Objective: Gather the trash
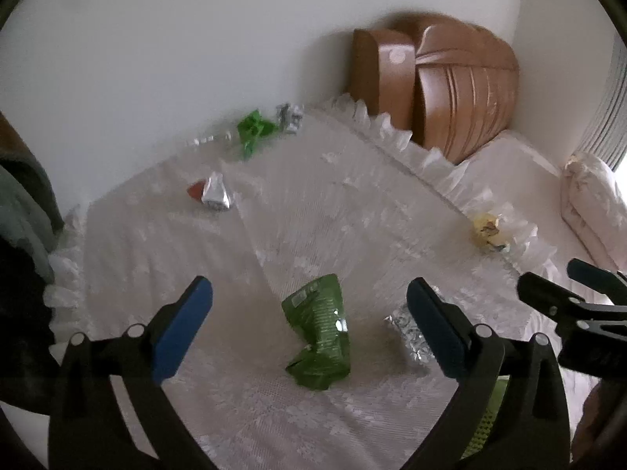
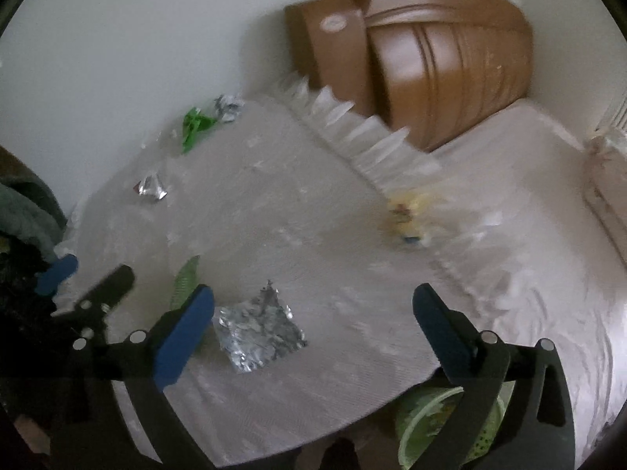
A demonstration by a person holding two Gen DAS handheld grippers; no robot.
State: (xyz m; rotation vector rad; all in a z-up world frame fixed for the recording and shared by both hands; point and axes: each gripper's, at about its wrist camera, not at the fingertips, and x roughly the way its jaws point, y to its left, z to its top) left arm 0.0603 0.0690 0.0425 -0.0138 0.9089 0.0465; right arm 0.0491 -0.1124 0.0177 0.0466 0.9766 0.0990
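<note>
Trash lies scattered on a bed with a white lace cover (image 1: 274, 203). My left gripper (image 1: 309, 313) is open, its jaws spread either side of a crumpled green snack bag (image 1: 319, 333) just ahead of it. A silver foil wrapper (image 1: 411, 337) lies beside the right finger. My right gripper (image 2: 313, 321) is open and empty, above that same silver foil wrapper (image 2: 258, 333), which lies by its left finger. Farther off lie a silver and red wrapper (image 1: 211, 196), a bright green wrapper (image 1: 252, 131), a silver wrapper (image 1: 290, 117) and a yellow crumpled wrapper (image 1: 488, 231).
A wooden headboard (image 1: 450, 82) stands at the far corner against the white wall. A pillow (image 1: 591, 192) lies at the right. A green basket (image 2: 450, 427) sits below the bed's near edge under my right gripper. Dark cloth (image 1: 23, 203) hangs at the left.
</note>
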